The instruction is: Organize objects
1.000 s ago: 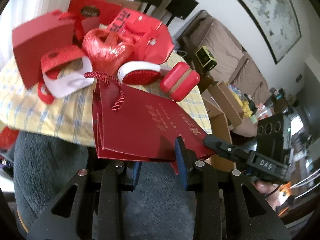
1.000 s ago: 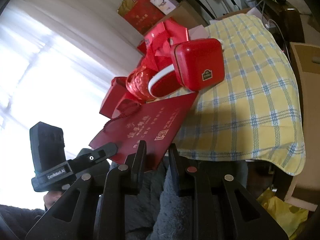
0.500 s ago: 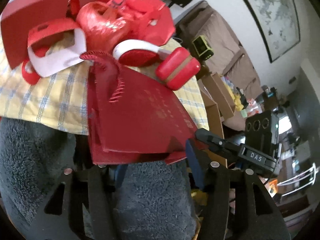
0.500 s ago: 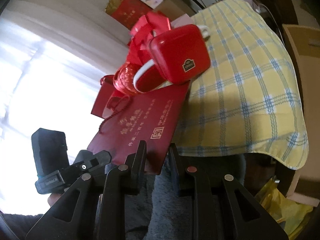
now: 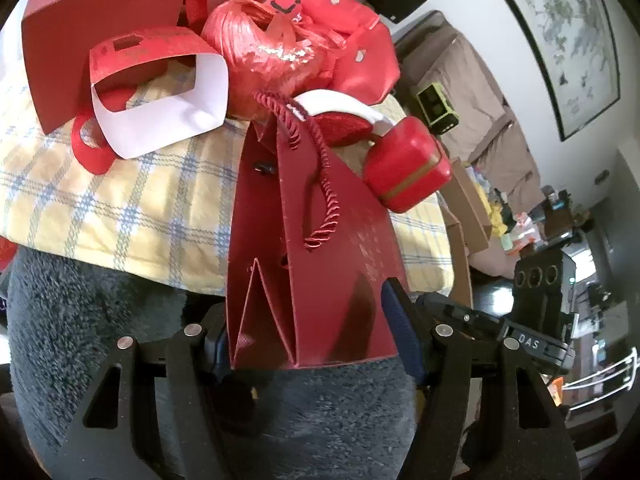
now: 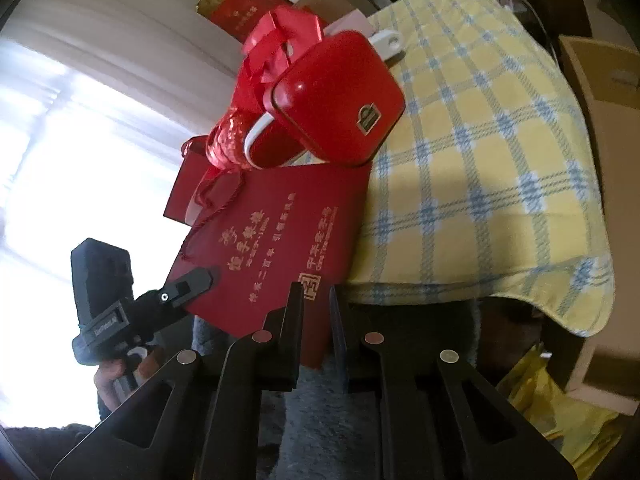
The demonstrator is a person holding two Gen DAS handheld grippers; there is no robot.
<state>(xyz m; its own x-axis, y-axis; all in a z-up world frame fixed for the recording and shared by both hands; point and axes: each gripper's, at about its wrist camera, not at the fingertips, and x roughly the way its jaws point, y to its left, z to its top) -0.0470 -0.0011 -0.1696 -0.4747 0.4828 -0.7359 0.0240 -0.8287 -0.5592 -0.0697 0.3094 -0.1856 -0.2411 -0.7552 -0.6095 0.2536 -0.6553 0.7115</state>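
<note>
A flat red paper bag (image 5: pixel 320 248) with gold lettering (image 6: pixel 280 240) and a twisted cord handle hangs off the near edge of the table (image 5: pixel 120 200). Its bottom end, with one side gusset spread, sits between the jaws of my left gripper (image 5: pixel 306 320), which are opening. In the right wrist view, the left gripper (image 6: pixel 192 280) lies at the bag's left edge. My right gripper (image 6: pixel 316 300) pinches the bag's bottom corner, its jaws closing. A red tin box (image 6: pixel 340 100) rests at the bag's top end.
A pile of red things fills the yellow checked cloth (image 6: pixel 480 160): a raffia ball (image 5: pixel 272 48), a white-lined sleeve (image 5: pixel 160 92), a white-rimmed dish (image 5: pixel 340 120) and boxes. Grey fleece (image 5: pixel 320 420) lies under both grippers. Cardboard boxes (image 6: pixel 600 92) stand to the right.
The left jaws have widened, and the bag between them has gone from flat to spread at its gusset. Both grippers have sunk with the bag. The right jaws have narrowed slightly.
</note>
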